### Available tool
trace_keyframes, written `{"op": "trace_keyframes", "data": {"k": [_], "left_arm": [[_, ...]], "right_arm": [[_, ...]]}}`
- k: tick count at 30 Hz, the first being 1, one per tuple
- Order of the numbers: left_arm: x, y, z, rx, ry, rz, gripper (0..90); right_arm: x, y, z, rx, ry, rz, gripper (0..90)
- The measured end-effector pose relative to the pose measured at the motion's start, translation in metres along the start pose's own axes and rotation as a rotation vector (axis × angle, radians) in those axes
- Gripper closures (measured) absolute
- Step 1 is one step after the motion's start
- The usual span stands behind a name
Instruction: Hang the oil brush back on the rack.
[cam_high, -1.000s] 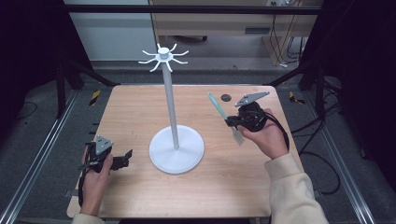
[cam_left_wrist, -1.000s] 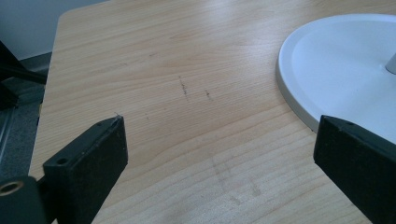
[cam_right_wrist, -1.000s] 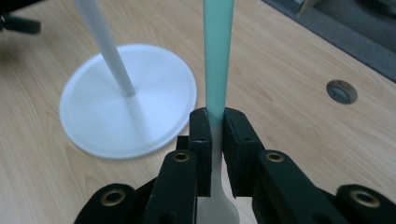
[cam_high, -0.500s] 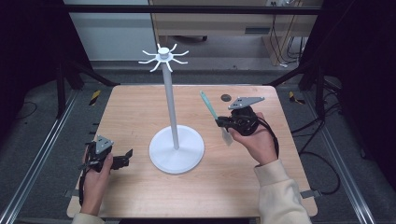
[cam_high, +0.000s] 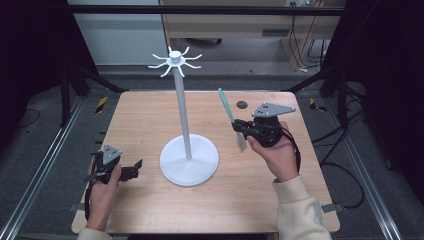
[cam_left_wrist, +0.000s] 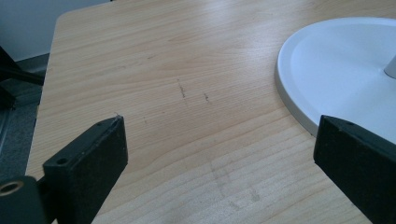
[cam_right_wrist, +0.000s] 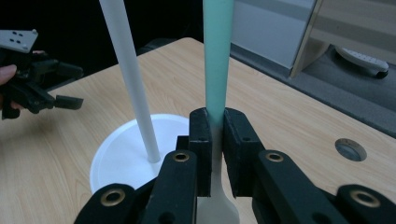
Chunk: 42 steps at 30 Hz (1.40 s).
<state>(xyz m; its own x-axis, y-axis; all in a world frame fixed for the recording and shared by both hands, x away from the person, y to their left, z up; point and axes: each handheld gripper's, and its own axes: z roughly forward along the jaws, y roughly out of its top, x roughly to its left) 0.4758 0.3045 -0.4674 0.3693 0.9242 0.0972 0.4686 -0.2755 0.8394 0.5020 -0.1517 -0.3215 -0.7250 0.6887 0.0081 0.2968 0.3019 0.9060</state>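
The right gripper (cam_high: 243, 131) is clamped on a spatula (cam_high: 231, 117), whose teal handle rises steeply between the jaws while its pale blade hangs below them. It is held above the wooden table (cam_high: 280, 200), to the right of the white stand (cam_high: 186, 152), clear of its pole. The left gripper (cam_high: 131, 170) is kept low near the table's left edge, jaws spread wide with nothing between them, just beside the stand's round base.
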Motion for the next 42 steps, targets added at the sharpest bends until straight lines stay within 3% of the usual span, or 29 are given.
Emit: {"op": "trace_keyframes", "data": {"k": [8,22,42], "left_arm": [[-0.001,0.000,0.000,-0.003,-0.005,0.004,2.5],[0.000,0.000,-0.001,0.000,0.001,0.003,2.4],[-0.003,0.000,0.001,0.006,-0.004,0.013,2.4]], "right_arm": [[0.004,0.004,-0.006,-0.057,-0.014,0.009,82.3],[0.013,0.014,-0.019,-0.144,0.004,0.021,82.3],[0.030,0.024,-0.020,-0.178,0.031,0.005,82.3]]}}
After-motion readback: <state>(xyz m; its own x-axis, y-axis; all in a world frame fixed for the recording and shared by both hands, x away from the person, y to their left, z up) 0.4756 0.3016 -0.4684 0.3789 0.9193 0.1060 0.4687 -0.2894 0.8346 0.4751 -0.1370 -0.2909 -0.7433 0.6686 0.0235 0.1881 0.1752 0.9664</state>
